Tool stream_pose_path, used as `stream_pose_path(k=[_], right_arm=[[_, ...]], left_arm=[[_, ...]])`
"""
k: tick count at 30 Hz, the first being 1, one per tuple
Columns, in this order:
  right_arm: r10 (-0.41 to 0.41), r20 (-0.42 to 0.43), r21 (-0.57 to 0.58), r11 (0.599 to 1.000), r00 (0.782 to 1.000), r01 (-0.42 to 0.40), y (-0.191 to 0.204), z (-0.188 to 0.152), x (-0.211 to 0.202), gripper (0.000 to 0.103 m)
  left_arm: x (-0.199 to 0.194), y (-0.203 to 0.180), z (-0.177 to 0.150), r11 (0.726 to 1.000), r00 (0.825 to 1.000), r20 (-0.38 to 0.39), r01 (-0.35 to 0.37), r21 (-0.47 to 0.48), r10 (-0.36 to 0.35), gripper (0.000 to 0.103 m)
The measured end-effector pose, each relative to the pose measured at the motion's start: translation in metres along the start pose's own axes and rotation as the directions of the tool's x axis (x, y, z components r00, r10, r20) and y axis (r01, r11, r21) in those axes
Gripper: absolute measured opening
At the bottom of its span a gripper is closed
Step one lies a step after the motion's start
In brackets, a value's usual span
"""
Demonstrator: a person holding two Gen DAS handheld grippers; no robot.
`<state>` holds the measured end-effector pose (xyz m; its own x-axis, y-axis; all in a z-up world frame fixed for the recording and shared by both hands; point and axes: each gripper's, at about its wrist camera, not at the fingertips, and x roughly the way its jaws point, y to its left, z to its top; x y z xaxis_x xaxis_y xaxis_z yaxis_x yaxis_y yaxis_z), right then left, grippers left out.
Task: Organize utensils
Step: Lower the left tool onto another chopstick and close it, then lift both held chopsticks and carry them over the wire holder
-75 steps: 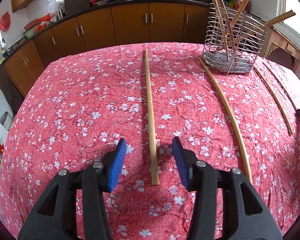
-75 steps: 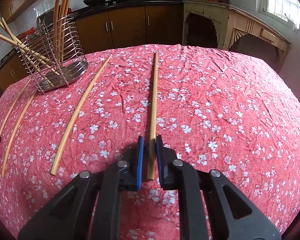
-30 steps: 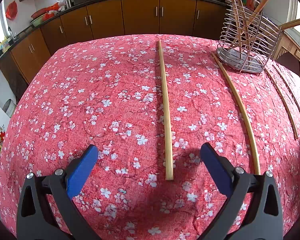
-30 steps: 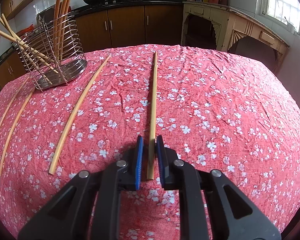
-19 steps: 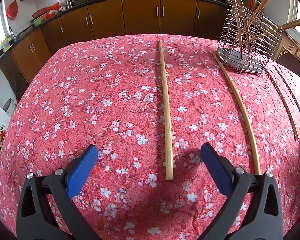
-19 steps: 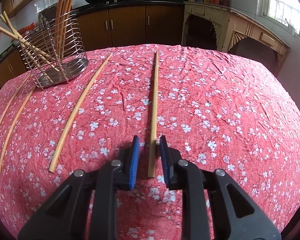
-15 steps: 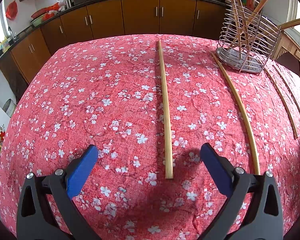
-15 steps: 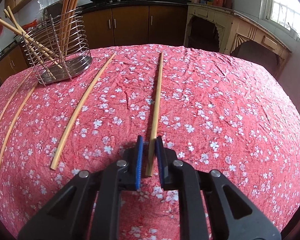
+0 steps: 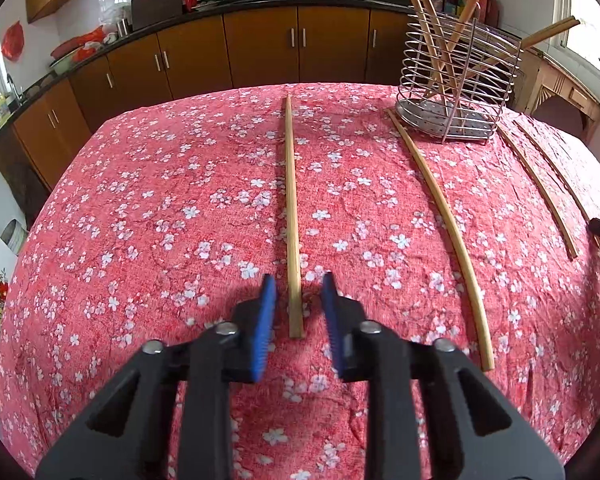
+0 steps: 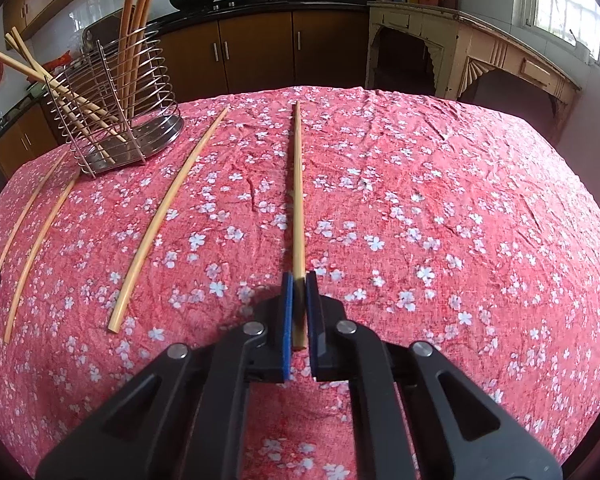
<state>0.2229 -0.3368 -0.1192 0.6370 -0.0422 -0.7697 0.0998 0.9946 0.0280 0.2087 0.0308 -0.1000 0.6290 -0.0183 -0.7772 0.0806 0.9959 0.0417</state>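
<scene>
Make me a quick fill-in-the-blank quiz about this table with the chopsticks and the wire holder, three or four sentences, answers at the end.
1. The right gripper is shut on a ____.
2. The wire holder stands on a floral cloth coloured ____.
3. The left gripper, jaws closing, straddles a chopstick that lies ____ on the cloth.
4. The chopsticks in the holder stand ____ rather than upright.

Answers: chopstick; red; flat; tilted

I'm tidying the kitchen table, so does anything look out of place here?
Yes. Several chopsticks, such as this one, lie loose on the flowered tablecloth instead of standing in the wire holder. Nothing looks spilled or broken.
</scene>
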Motion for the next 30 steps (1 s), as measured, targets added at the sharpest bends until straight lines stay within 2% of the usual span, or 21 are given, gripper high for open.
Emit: stream_pose_path(k=[1, 2, 11, 18, 26, 30], right_arm=[[-0.001, 0.001, 0.003, 1.000, 1.000, 0.001, 0.000, -0.001, -0.001, 0.007], [0.000, 0.001, 0.006, 1.000, 1.000, 0.000, -0.001, -0.003, -0.003, 0.007], [0.000, -0.004, -0.003, 1.000, 1.000, 0.000, 0.000, -0.013, -0.011, 0.008], [0.001, 0.018, -0.014, 1.000, 1.000, -0.001, 0.002, -0.013, -0.020, 0.007], [-0.005, 0.182, -0.022, 1.000, 0.983, 0.010, -0.002, 0.004, -0.076, 0.007], [0.001, 0.197, -0.034, 0.999, 0.980, 0.006, -0.002, 0.015, -0.091, 0.007]], left_arm=[[-0.003, 0.000, -0.002, 1.000, 1.000, 0.001, 0.004, 0.000, -0.004, 0.009], [-0.006, -0.002, -0.005, 1.000, 1.000, 0.001, 0.009, -0.006, -0.009, 0.007], [-0.020, -0.004, -0.022, 0.999, 1.000, 0.014, -0.026, 0.020, 0.026, 0.008], [-0.023, 0.007, -0.016, 1.000, 0.999, 0.020, 0.025, -0.011, -0.025, 0.007], [-0.077, 0.020, 0.006, 0.999, 0.983, 0.180, 0.044, -0.027, -0.039, 0.007], [-0.096, 0.024, 0.019, 0.998, 0.970, 0.237, 0.055, -0.037, -0.045, 0.007]])
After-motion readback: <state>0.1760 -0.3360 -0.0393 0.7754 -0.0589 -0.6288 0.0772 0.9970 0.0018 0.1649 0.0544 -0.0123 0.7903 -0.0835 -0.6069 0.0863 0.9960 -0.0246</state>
